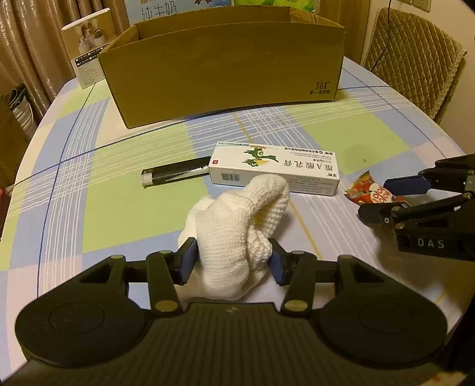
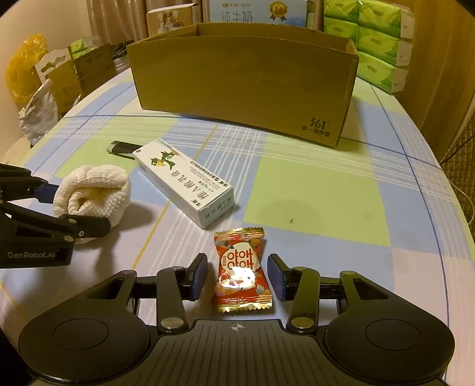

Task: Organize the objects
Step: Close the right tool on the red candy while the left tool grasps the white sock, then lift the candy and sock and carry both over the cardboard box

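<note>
A rolled white knit glove [image 1: 237, 234] lies on the checked tablecloth between the fingers of my left gripper [image 1: 233, 261], whose pads touch its sides; it also shows in the right wrist view [image 2: 95, 193]. A red candy packet [image 2: 242, 271] lies flat between the fingers of my right gripper [image 2: 237, 274], with gaps on both sides. The packet [image 1: 366, 190] and right gripper [image 1: 383, 199] show at the right of the left wrist view. A white medicine box [image 1: 276, 169] and a black lighter [image 1: 175, 175] lie beyond. A brown cardboard box [image 1: 225, 71] stands open at the back.
A small product box [image 1: 89, 47] stands left of the cardboard box. A padded chair [image 1: 415, 56] is at the table's right. Green tissue packs [image 2: 377, 38], a milk carton [image 2: 255, 12] and bags [image 2: 38, 110] sit beyond the round table edge [image 2: 457, 207].
</note>
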